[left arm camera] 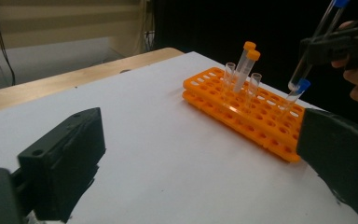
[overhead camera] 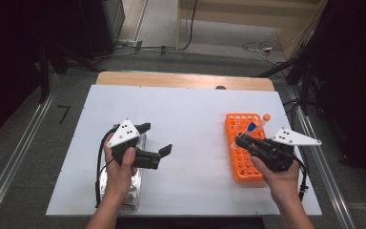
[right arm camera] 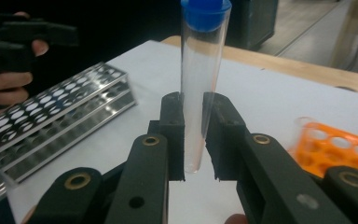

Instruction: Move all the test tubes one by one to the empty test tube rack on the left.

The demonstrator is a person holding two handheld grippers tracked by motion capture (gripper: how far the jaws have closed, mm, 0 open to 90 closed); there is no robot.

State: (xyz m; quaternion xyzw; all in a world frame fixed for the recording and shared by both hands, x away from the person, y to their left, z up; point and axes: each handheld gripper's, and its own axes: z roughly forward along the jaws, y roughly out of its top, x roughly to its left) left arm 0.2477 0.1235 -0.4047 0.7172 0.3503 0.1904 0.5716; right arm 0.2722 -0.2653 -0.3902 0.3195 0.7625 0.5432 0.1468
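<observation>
My right gripper (right arm camera: 196, 107) is shut on a clear tube with a blue cap (right arm camera: 199, 84), held upright above the white table. In the high view it (overhead camera: 242, 139) hovers over the orange tube rack (overhead camera: 244, 164) at the right. The left gripper view has that tube (left arm camera: 314, 44) lifted clear of the orange rack (left arm camera: 242, 114), where two orange-capped tubes (left arm camera: 245, 63), another blue-capped tube (left arm camera: 294, 95) and a few open tubes stand. My left gripper (overhead camera: 155, 139) stands open and empty over the table's left half, its jaws (left arm camera: 198, 128) wide apart.
A metal tube rack (right arm camera: 51, 126) lies at the left, partly under the left hand (overhead camera: 119, 167). The white board (overhead camera: 190, 119) has free room between the two racks. A wooden table edge (overhead camera: 186, 80) runs along the back.
</observation>
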